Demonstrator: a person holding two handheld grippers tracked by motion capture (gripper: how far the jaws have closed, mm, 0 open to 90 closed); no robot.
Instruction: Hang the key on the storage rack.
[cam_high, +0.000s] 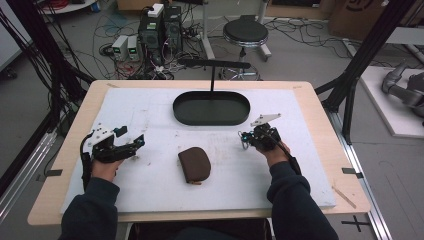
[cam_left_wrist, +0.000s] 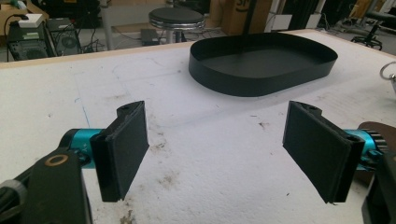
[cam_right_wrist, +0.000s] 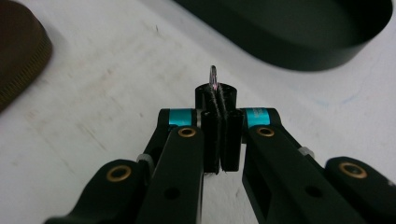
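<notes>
Right hand-held gripper (cam_right_wrist: 219, 100) is clamping down on a small metal ring (cam_right_wrist: 213, 77), pinching it just off the table (cam_high: 150, 115). Black tray (cam_high: 211, 108) is sitting ahead and to its left, so I'm guessing that's the drop spot. Left hand-held gripper (cam_left_wrist: 224, 149) is hanging wide open with nothing in it.

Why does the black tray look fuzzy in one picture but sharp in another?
In the right gripper view the black tray is blurred, the camera focusing on the shut fingers pinching a metal ring; in the left gripper view the tray looks crisp under even light.

Thin metal ring (cam_right_wrist: 213, 74), upright, clamped edge-on.
</notes>
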